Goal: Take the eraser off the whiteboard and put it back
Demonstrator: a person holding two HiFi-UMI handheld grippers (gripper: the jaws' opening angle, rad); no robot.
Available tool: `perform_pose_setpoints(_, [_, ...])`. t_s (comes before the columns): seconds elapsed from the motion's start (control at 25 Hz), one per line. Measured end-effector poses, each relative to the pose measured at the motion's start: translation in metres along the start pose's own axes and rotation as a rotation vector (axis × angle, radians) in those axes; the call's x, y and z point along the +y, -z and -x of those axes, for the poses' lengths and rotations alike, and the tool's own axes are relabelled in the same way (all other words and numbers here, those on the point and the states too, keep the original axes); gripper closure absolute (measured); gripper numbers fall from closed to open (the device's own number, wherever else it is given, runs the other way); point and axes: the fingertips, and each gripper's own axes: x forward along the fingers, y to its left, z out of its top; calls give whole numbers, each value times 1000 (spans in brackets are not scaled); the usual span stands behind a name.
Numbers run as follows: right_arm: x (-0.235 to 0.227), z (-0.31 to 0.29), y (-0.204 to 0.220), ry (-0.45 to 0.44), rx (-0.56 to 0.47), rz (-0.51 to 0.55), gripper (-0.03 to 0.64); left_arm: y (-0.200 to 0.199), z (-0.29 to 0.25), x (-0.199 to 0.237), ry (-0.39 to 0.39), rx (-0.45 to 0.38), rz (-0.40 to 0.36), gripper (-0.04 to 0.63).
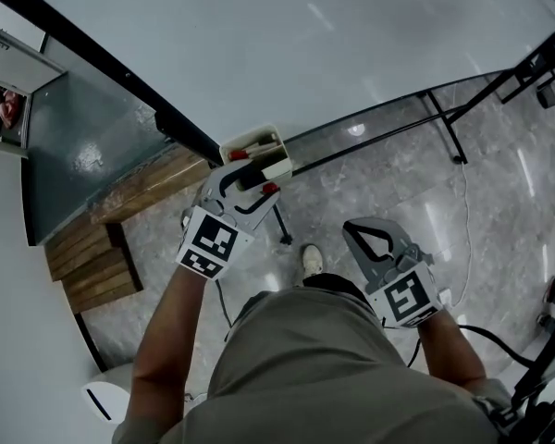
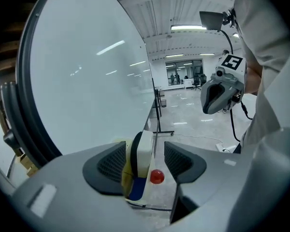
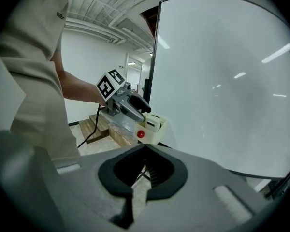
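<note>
Two grippers showing: left gripper (image 1: 257, 176) at centre, right gripper (image 1: 359, 231) at lower right. One whiteboard (image 1: 305, 44) filling top. One cream tray (image 1: 247, 141) sitting at its edge, holding one eraser (image 2: 141, 153). Two red caps (image 1: 238, 154) (image 1: 270, 189) showing. One shoe (image 1: 312, 260) peeking at centre.

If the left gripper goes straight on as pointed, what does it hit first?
The eraser, standing in the cream tray between the left gripper's open jaws; behind it, probably the tray's wall.

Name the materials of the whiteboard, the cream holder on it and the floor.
Whiteboard: glossy coated panel, perhaps glass; light streaks mirror in it. Holder: probably moulded plastic, matt cream, rounded rim. Floor: polished stone or tile, mottled grey, shiny with reflections.
</note>
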Motion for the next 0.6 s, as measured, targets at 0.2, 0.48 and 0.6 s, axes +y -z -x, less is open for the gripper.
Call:
perform_pose_setpoints(0.2, [3, -6, 0, -15, 5, 8, 615, 7, -4, 4, 4, 40, -25, 329])
perform_pose_setpoints(0.48, [-1, -9, 5, -19, 5, 4, 615, 13, -15, 7, 13, 94, -59, 315])
perform_pose_setpoints(0.6, [-1, -9, 8, -24, 9, -3, 615, 13, -19, 6, 24, 98, -73, 311])
